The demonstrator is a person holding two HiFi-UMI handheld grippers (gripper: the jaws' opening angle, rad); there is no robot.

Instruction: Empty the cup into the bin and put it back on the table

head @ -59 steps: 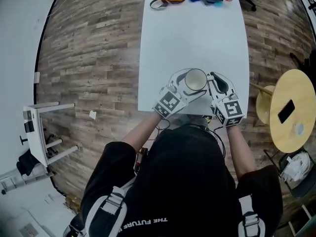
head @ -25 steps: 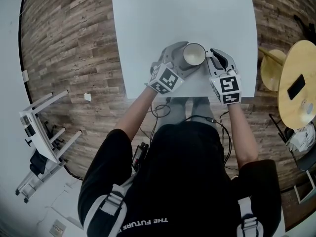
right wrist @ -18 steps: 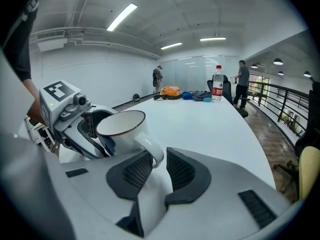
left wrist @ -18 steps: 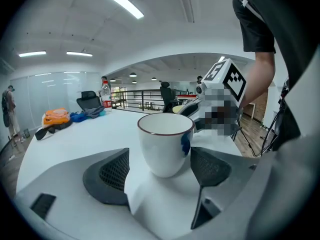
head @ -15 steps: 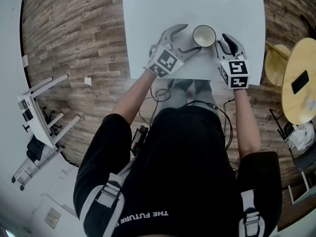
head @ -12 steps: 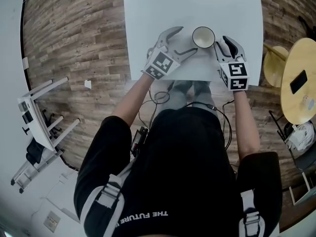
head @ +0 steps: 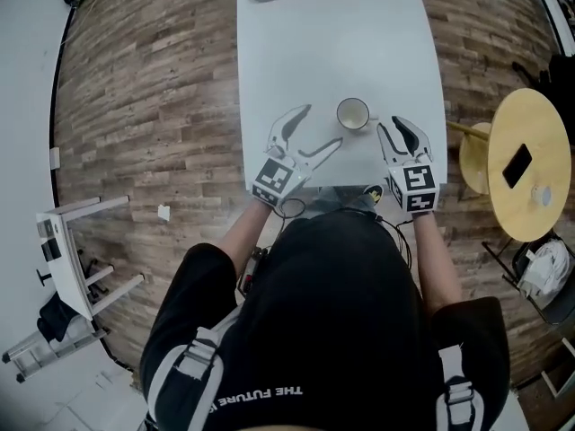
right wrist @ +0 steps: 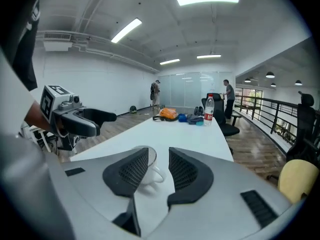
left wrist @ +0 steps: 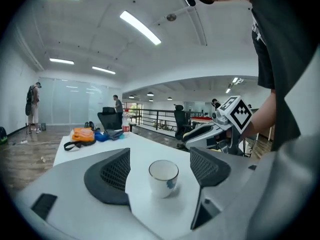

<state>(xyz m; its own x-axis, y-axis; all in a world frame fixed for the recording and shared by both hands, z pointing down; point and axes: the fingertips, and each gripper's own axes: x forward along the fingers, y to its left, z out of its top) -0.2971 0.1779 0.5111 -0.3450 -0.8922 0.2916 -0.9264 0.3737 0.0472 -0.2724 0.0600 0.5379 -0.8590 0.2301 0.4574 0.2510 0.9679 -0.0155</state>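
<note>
Two grippers are in my hands, one on each side of a single cup [head: 353,113] near the front edge of the white worktop [head: 359,52].

1. Left gripper [head: 322,125]: jaws spread wide, holding nothing. In the left gripper view [left wrist: 159,154] the cup [left wrist: 163,176] shows in the gap between the two dark pads, but it stands ahead of the tips and neither pad touches it.

2. Right gripper [head: 392,126]: its jaws have just been opening and now stand apart with nothing between them. In the right gripper view [right wrist: 158,156] the cup [right wrist: 150,171] sits beyond the tips, partly hidden behind the left pad, and its handle shows through the gap.

3. Cup: upright on the worktop [left wrist: 100,144], white with a small blue mark on its side. Its handle points toward the right gripper. No pad is in contact with it.

4. Surroundings: an orange bag [right wrist: 168,114] and a bottle [right wrist: 210,110] stand at the far end of the worktop [right wrist: 190,134], well apart from the cup.
</note>
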